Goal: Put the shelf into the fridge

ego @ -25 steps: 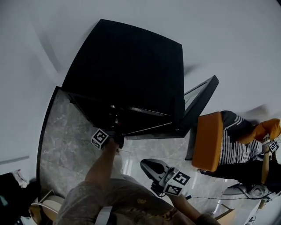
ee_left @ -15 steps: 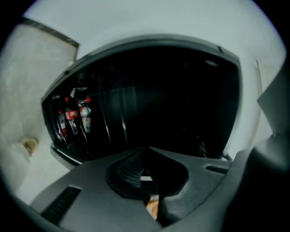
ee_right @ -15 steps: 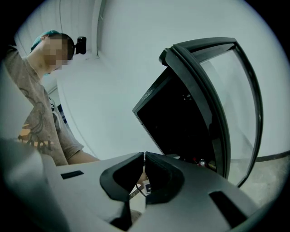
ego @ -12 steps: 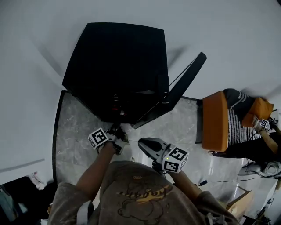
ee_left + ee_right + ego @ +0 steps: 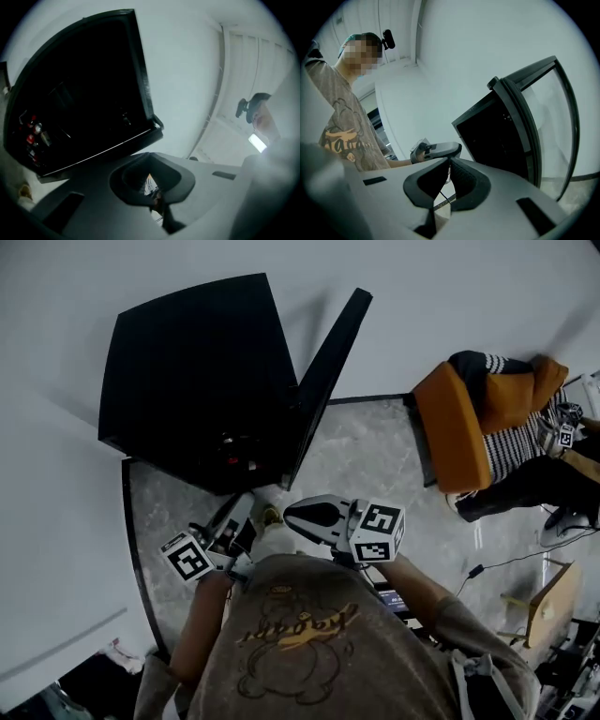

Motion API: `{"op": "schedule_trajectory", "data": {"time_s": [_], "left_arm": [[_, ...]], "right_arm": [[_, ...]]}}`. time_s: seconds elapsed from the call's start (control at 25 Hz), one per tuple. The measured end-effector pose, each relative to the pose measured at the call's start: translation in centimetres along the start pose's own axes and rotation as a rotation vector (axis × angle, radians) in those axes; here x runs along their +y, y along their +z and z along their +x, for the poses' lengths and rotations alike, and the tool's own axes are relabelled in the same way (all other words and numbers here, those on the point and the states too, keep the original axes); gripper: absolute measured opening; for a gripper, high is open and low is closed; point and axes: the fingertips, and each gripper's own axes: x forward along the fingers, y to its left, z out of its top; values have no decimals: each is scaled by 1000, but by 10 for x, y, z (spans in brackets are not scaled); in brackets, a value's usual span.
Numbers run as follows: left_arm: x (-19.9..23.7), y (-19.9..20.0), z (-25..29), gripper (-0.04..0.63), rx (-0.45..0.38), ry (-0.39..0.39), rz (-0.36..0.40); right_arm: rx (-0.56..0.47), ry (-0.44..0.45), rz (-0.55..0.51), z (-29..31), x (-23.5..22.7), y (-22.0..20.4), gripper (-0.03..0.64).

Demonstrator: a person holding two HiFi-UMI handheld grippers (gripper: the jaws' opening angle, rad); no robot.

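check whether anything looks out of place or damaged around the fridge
Nothing looks spilled or damaged. The fridge stands with its door open. The only oddity: the left gripper and the right gripper are both shut with nothing between the jaws, so neither carries a shelf.

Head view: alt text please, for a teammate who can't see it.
A black fridge stands against the white wall with its door open, seen from above. Before it the person holds the left gripper and right gripper close together, both shut and holding nothing. Someone sits in an orange chair at right.
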Motion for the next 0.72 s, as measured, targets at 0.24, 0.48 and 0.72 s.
{"op": "schedule_trajectory", "data": {"time_s": [0.24,0.48,0.72], "left_arm": [[-37,-23,-6,3,156,-43,278],[-45,-49,-11,3,232,-59,488],[-43,-59,-13,3,251,-43,545]], "right_arm": [[20,38,-37,-15,9,-5,26],[21,85,-63,-27,24,-8,26],[37,101,-60,-34,29,-13,26]]}}
